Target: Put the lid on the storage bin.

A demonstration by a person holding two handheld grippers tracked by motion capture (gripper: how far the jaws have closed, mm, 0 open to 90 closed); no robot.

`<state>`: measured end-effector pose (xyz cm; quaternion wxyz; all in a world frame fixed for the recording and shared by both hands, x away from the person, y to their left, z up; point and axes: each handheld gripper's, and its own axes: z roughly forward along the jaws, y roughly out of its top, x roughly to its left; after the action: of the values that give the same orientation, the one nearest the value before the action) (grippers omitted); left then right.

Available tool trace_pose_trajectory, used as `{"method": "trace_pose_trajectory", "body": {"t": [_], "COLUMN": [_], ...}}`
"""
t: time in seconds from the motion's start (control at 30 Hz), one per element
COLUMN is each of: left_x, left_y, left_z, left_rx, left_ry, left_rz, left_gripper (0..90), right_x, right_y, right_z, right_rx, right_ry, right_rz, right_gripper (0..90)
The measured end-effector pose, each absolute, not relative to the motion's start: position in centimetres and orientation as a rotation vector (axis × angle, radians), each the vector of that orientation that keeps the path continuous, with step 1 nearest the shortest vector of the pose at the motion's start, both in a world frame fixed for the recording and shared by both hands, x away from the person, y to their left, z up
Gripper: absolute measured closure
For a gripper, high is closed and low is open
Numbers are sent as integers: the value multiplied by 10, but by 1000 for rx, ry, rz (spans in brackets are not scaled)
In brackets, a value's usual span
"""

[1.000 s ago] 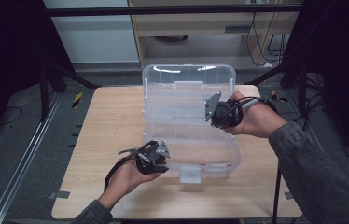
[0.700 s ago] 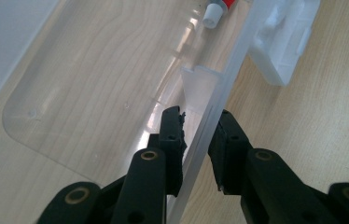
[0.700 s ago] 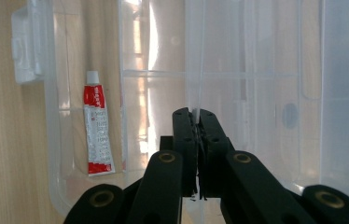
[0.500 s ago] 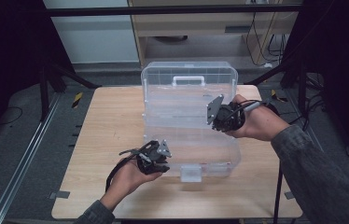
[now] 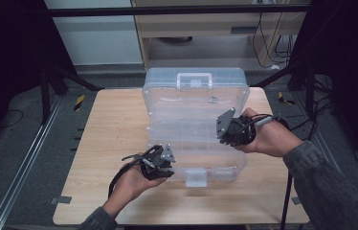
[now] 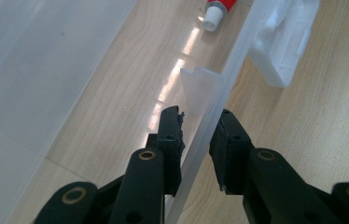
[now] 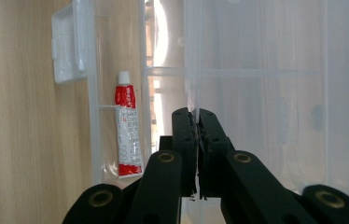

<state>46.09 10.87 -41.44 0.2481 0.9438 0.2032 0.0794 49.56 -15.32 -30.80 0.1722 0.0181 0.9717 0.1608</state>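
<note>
Plastic, clear all through, makes up the big flat box with small rooms inside [image 5: 194, 120], and it lies in the middle of the light wooden table [image 5: 105, 124]. Its lid is swung part way up, with the carry handle at the far side and the white snap latch [image 5: 195, 176] at the near edge.

The left gripper [image 5: 160, 165] sits at the near left corner of the box. In the left gripper view [image 6: 199, 135] its two black jaws stand on each side of the thin front wall. The wall is between them, with a small gap on both sides, so they are spread a little and not squeezing.

The right gripper [image 5: 227, 132] is at the right side of the box. In the right gripper view [image 7: 196, 126] its jaws are pressed together on a thin clear edge of the lid.

A small red and white tube [image 7: 128, 135] lies in one room of the box, just beside the front wall and near the latch.

Bare table runs wide on the left of the box. The near edge of the table is close behind the left hand.
</note>
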Motion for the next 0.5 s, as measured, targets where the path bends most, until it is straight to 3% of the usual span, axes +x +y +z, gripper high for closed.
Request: {"method": "trace_pose_trajectory", "body": {"t": [0.03, 0.1, 0.5], "left_x": [465, 462, 462], "left_y": [110, 109, 110], "left_z": [-413, -414, -414], "left_rx": [2594, 2576, 2578], "left_ry": [465, 526, 512], "left_rz": [248, 224, 231], "left_gripper": [736, 734, 730], "right_x": [495, 494, 492], "right_y": [-153, -152, -153], "right_z": [-308, -309, -312], "right_rx": [48, 43, 26], "right_ry": [2758, 2759, 2777], "right_rz": [456, 450, 445], "right_gripper": [874, 874, 874]}}
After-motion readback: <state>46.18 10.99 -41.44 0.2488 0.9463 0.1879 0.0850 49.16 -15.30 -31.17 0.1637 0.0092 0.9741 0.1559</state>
